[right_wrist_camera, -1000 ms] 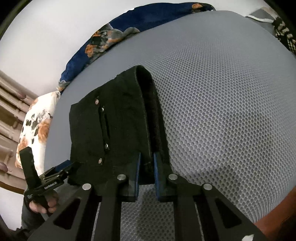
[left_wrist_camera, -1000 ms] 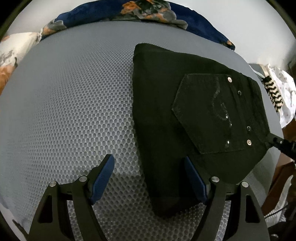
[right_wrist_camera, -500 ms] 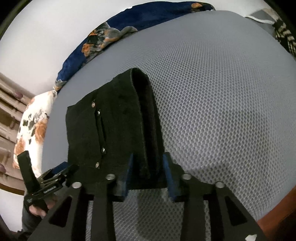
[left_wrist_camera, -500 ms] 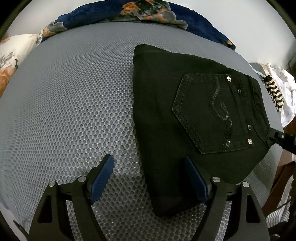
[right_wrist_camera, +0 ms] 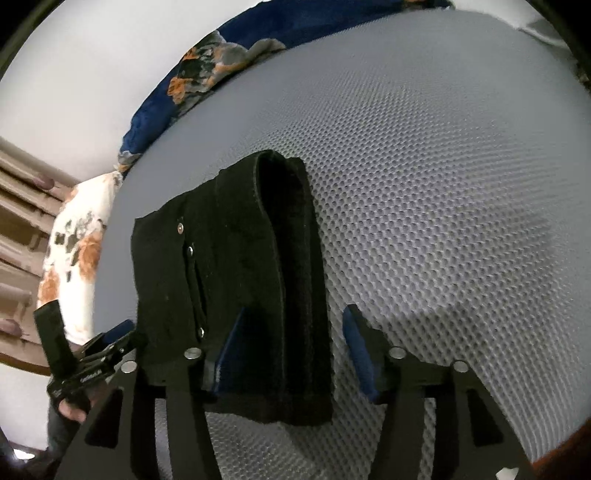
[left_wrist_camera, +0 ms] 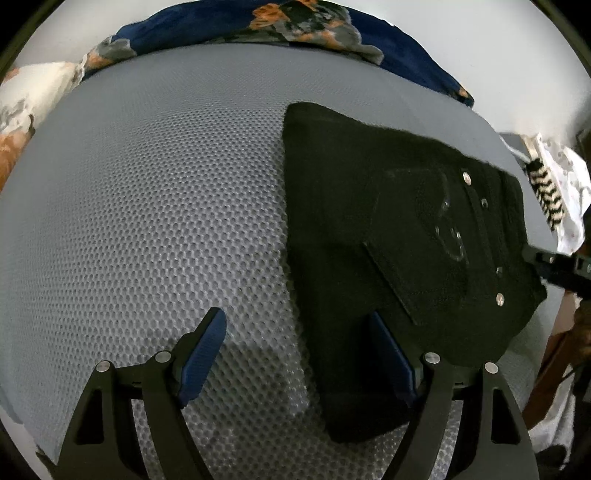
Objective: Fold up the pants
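Black folded pants (left_wrist_camera: 369,240) lie on the grey mesh mattress (left_wrist_camera: 147,221), back pocket with studs facing up. My left gripper (left_wrist_camera: 299,354) stands open at their near corner: one blue pad is over bare mattress and the other over the cloth, with the edge of the pants between them, unpressed. In the right wrist view the thick folded edge of the pants (right_wrist_camera: 280,277) runs between the fingers of my right gripper (right_wrist_camera: 295,350). Its jaws are opening, and the right-hand pad stands clear of the fabric. Each gripper shows in the other's view, the left gripper (right_wrist_camera: 92,362) and the right gripper (left_wrist_camera: 554,266).
A dark blue floral blanket (left_wrist_camera: 258,26) lies along the mattress's far edge, with a floral pillow (right_wrist_camera: 77,251) at one corner. A striped cloth (left_wrist_camera: 546,192) and white fabric sit past the right side. A brown wooden bed edge (right_wrist_camera: 554,443) is near. A hand (right_wrist_camera: 70,406) holds the left gripper.
My right gripper's jaws went from shut on the folded edge of the pants to wide apart, and it moved slightly along the fold. The left gripper stayed put and open.
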The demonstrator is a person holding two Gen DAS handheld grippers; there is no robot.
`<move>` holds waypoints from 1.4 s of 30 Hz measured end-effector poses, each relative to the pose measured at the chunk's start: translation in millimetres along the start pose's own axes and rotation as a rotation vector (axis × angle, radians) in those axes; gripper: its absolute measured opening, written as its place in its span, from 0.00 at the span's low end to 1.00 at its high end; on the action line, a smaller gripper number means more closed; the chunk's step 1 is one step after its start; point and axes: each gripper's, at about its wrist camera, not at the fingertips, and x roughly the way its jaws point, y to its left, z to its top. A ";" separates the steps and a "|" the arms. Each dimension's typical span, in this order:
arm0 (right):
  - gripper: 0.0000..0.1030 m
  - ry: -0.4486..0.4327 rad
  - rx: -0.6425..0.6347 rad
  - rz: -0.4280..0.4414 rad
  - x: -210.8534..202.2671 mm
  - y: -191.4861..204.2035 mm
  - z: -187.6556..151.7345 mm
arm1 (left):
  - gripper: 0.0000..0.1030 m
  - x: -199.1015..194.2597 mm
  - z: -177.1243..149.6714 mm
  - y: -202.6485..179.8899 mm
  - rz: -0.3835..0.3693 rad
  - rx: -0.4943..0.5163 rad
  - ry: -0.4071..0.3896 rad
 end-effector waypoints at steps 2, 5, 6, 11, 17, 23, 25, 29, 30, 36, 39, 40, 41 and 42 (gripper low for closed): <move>0.56 0.026 0.013 0.043 5.7 -7.4 4.2 | 0.78 1.1 4.7 8.4 -0.042 -0.031 0.010; 0.59 0.058 0.026 0.115 11.9 -18.6 7.8 | 0.78 6.3 12.0 19.9 -0.121 -0.087 0.042; 0.59 0.070 0.030 0.142 13.7 -22.6 9.1 | 0.78 6.1 15.0 23.2 -0.152 -0.101 0.038; 0.59 0.090 0.053 0.247 18.0 -38.0 14.7 | 0.77 11.6 25.4 28.9 -0.252 -0.139 0.053; 0.45 0.127 0.059 0.344 29.5 -45.3 22.8 | 0.76 20.8 39.4 20.6 -0.300 -0.132 0.056; 0.44 0.158 0.030 0.394 42.7 -38.3 32.1 | 0.72 32.8 47.0 -5.4 -0.341 -0.094 0.050; 0.44 0.159 0.018 0.408 47.6 -33.6 37.9 | 0.71 37.2 53.2 -11.9 -0.343 -0.087 0.038; 0.43 0.148 0.026 0.428 54.4 -30.0 44.1 | 0.66 39.3 55.9 -13.2 -0.318 -0.080 0.015; 0.42 0.139 0.027 0.426 55.2 -27.8 45.1 | 0.61 40.3 57.6 -15.5 -0.302 -0.076 0.007; 0.30 0.083 0.009 0.329 45.9 -10.8 41.9 | 0.33 37.4 59.4 -15.8 -0.247 -0.084 -0.011; 0.27 0.054 0.001 0.285 39.3 1.2 40.9 | 0.27 31.2 58.7 -17.5 -0.209 -0.067 -0.016; 0.26 0.046 0.003 0.273 36.9 5.2 40.7 | 0.24 28.6 57.7 -21.2 -0.187 -0.054 -0.019; 0.25 0.040 0.007 0.268 35.1 7.7 40.7 | 0.23 27.7 59.2 -25.2 -0.173 -0.044 -0.020; 0.24 0.034 0.011 0.262 33.0 10.7 40.7 | 0.21 25.7 59.8 -28.7 -0.162 -0.037 -0.023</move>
